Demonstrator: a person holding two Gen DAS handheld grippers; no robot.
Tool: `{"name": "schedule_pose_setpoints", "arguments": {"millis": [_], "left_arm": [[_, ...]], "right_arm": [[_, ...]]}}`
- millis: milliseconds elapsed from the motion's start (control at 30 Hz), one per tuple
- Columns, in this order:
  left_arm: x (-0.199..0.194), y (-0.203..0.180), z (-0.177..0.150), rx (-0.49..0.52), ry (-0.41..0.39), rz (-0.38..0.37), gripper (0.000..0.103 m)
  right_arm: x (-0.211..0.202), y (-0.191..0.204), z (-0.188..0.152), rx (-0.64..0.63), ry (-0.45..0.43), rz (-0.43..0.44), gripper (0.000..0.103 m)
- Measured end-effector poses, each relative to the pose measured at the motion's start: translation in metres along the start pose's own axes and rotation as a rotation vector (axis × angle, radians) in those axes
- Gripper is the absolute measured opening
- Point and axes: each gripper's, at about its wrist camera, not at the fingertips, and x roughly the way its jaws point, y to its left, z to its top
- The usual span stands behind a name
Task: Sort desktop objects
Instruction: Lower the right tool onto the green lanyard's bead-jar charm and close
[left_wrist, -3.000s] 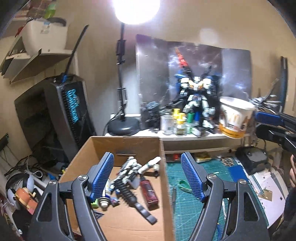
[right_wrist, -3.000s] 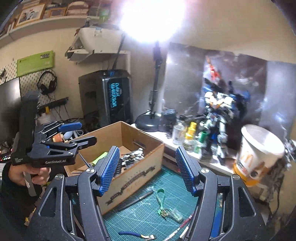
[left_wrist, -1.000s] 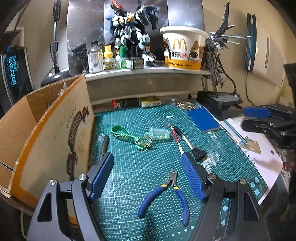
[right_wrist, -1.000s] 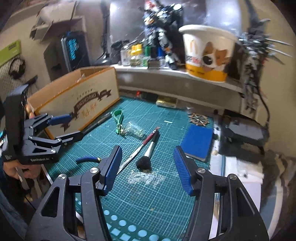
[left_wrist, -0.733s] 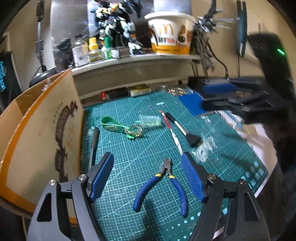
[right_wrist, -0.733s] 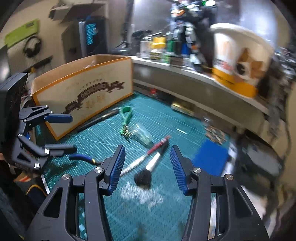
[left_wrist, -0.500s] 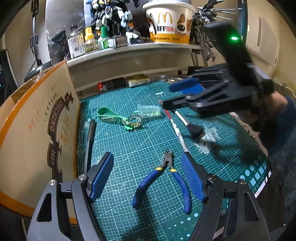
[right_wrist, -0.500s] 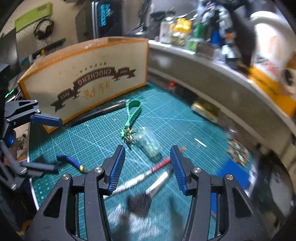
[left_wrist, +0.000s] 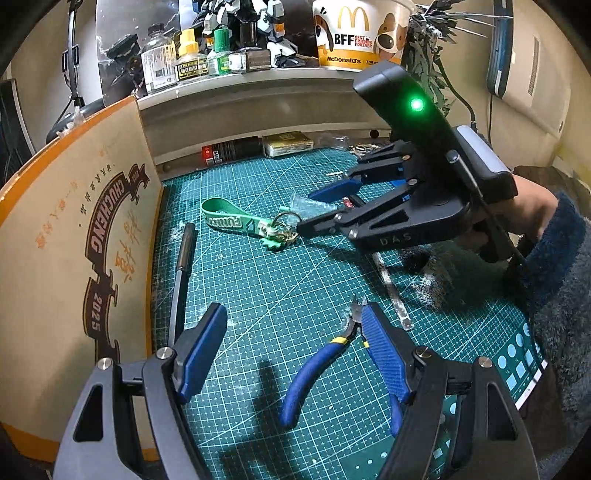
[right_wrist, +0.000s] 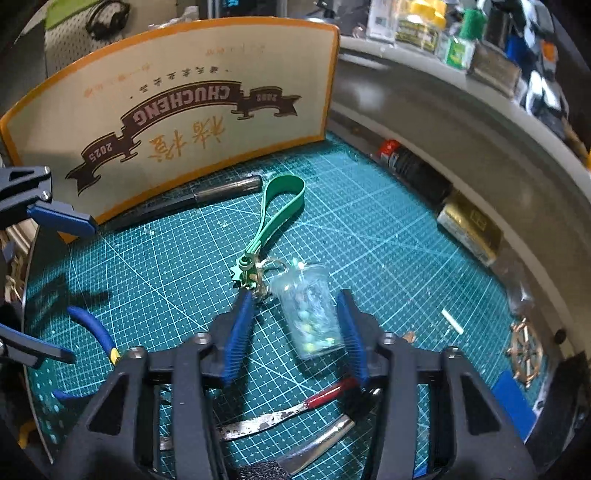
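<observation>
A green strap keychain (right_wrist: 284, 206) with a small clear cup charm (right_wrist: 308, 317) lies on the teal cutting mat (left_wrist: 258, 280). My right gripper (right_wrist: 293, 295) points down over it with its jaws closing. The cup lies between the pads: the right pad is at its side and the left pad stands a little apart. In the left wrist view the right gripper (left_wrist: 308, 212) reaches in from the right to the keychain's ring. My left gripper (left_wrist: 291, 314) is open, low over blue-handled pliers (left_wrist: 317, 369), whose head lies by the right pad.
A cardboard box (left_wrist: 74, 240) stands along the mat's left side, with a black pen (left_wrist: 183, 258) beside it. A metal file with a red handle (right_wrist: 266, 421) and a brush lie under the right gripper. A shelf with bottles and a paper bucket (left_wrist: 358, 33) runs along the back.
The right gripper swung in from the right and sank onto the keychain, with its jaws narrower than a second ago. The left gripper dropped a little toward the pliers.
</observation>
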Motion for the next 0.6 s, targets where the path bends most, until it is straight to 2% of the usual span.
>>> {"name": "schedule_pose_setpoints", "arguments": {"millis": [167, 300, 367, 400, 467, 500, 600], "left_arm": [[0.003, 0.000, 0.000, -0.009, -0.001, -0.017, 0.076], [0.005, 0.000, 0.000, -0.013, -0.004, -0.024, 0.076], [0.005, -0.001, 0.002, -0.009, -0.007, -0.025, 0.076], [0.005, -0.002, 0.002, -0.007, -0.008, -0.026, 0.076], [0.005, -0.003, 0.002, -0.004, -0.011, -0.027, 0.076], [0.004, -0.004, 0.002, -0.002, -0.011, -0.028, 0.076], [0.003, -0.005, 0.000, -0.001, -0.011, -0.028, 0.076]], "right_arm": [[-0.003, -0.009, -0.004, 0.093, 0.009, 0.017, 0.029], [-0.019, -0.014, -0.007, 0.167, -0.027, 0.011, 0.025], [-0.032, -0.015, -0.009, 0.191, -0.057, 0.010, 0.014], [-0.039, -0.015, -0.010, 0.200, -0.071, 0.009, 0.003], [-0.048, -0.016, -0.011, 0.224, -0.073, 0.028, 0.003], [-0.048, -0.015, -0.011, 0.216, -0.060, 0.010, 0.005], [-0.048, -0.012, -0.013, 0.183, -0.012, -0.058, 0.020]]}}
